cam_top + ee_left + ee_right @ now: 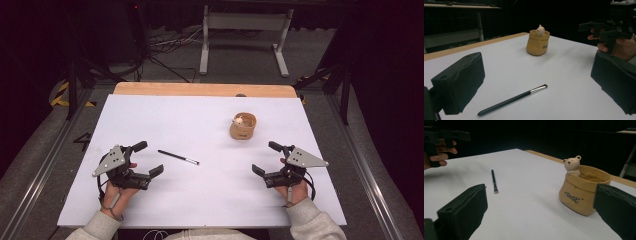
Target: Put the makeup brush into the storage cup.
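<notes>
High view: your left gripper (150, 159) sits at the near left of the white surface (210, 200), jaws spread wide with nothing between them. Your right gripper (265, 156) mirrors it at the near right, jaws also wide apart and holding nothing. Both hands (117, 192) rest low by the near edge, grey sleeves (320, 225) coming in from the bottom.

Landmark is the tan pot (243, 126), the sack-shaped one with a small bear figure (239, 120) on its rim. It stands upright toward the far right of the surface, well clear of the wooden strip (205, 89) along the far edge. A thin black brush (178, 157) lies flat to the near left of the pot, well apart from it, its pale metal tip end pointing toward the right gripper side. Your left gripper is near the brush handle end but not touching it. Your right gripper is on the near side of the pot, slightly right, apart from it.

Left gripper view: brush (512, 100) lies between the two black jaws' sightline, pot (538, 42) beyond it, your other hand and gripper (616, 27) at upper right.

Right gripper view: pot (581, 192) close in at right (script lettering on its side, partly hidden behind one jaw), bear (572, 165) peeking over the rim, brush (494, 180) off to the pot's left.
</notes>
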Demonstrator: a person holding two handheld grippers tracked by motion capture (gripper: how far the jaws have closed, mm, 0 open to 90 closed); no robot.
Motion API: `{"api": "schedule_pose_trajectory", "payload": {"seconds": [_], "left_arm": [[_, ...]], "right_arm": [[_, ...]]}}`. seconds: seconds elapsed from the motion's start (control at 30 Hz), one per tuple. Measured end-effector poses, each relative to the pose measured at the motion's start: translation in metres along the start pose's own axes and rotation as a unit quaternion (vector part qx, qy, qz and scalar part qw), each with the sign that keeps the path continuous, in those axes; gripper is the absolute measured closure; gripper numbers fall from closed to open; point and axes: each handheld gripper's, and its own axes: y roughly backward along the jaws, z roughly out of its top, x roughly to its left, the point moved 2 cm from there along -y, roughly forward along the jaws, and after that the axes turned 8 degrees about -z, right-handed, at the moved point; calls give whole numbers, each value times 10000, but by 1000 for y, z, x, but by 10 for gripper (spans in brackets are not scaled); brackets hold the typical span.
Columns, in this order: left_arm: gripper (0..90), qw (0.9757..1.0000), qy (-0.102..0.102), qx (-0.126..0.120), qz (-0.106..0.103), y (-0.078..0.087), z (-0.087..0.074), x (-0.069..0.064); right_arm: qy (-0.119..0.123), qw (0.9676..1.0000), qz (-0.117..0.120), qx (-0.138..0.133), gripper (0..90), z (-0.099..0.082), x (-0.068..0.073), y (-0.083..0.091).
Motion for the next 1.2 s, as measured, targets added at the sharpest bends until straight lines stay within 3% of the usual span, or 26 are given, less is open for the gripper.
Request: {"api": "schedule_pose_trajectory", "payload": {"seconds": [0.13, 0.27, 0.3, 0.4, 0.47, 0.5, 0.57, 0.6, 0.9, 1.0, 1.2], "left_arm": [[0, 10000, -27, -9, -43, -7, 6, 6], [0, 9997, 185, -58, -162, -14, 9, 11], [0, 9992, 323, -106, -226, -17, 9, 12], [0, 9990, 341, -75, -294, -21, 9, 13], [0, 9971, 503, -80, -568, -27, 11, 14], [0, 9973, 494, -36, -551, -29, 12, 14], [0, 9992, 228, 181, -286, -34, 13, 13], [0, 9991, 131, 282, -299, -36, 14, 11], [1, 9985, 103, 494, -226, -44, 20, 13], [6, 9972, 282, 678, 105, -48, 22, 16], [3, 9958, 211, 888, -57, -46, 23, 23]], "right_arm": [[-40, 10000, -64, -21, 0, 0, -2, 1], [12, 9999, -127, -92, 0, 2, -5, 2], [2, 9999, -124, -120, 0, 2, -6, 3], [-19, 9998, -180, -126, 0, 2, -7, 4], [-8, 9995, -232, -198, 0, 2, -8, 6], [-40, 9996, -228, -190, 0, 2, -9, 6], [-69, 9996, -221, -184, 0, 2, -10, 7], [-70, 9996, -217, -153, 0, 2, -10, 7], [-20, 9998, -170, -69, 0, 1, -9, 5], [-39, 9999, -158, -57, 0, 1, -10, 5], [-8, 9999, -143, -11, 0, 1, -9, 4]]}}
